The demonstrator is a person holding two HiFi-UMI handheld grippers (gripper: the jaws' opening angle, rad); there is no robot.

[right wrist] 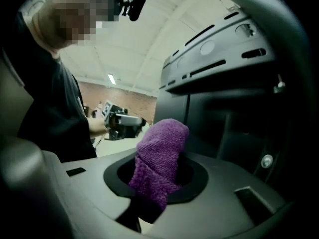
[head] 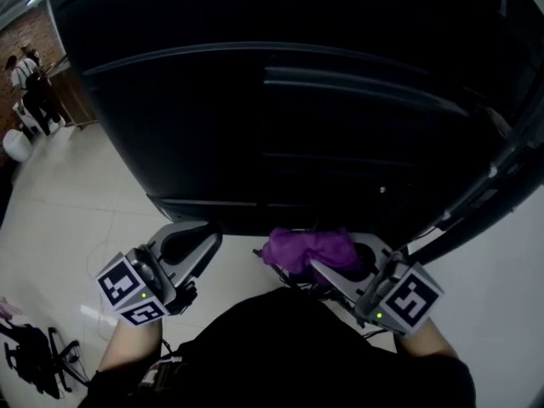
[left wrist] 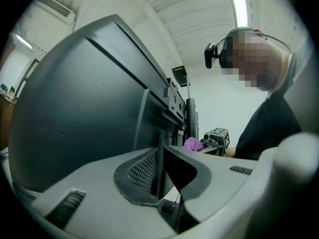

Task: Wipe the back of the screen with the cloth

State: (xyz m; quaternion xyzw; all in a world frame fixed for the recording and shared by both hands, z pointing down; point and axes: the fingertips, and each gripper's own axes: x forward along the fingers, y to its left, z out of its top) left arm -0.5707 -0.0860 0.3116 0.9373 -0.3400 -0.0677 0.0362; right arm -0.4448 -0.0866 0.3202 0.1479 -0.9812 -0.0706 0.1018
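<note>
Jaws of right gripper (right wrist: 155, 182) are clamped on a purple cloth (right wrist: 162, 151), a bunched wad standing up out of the pinch with its rounded tip free. Left gripper (left wrist: 160, 169) has its pads pressed together with nothing between them; it sits beside the right one, apart from it and carrying nothing. Both are held low, just under the bottom edge of the screen (head: 297, 100), whose dark rear panel fills the head view above them. The cloth lies close to that lower edge, but contact with the panel cannot be confirmed; in the right gripper view the tip looks clear of the casing. A dark stand arm (head: 480, 198) runs down at the right, with pale floor (head: 76, 198) beyond. Judgement: the cloth is in hand and brought to the work, but wiping looks barely begun or not yet begun. The whole broad back above is left to cover. No dust or wipe marks can be made out on so dark a surface.
</note>
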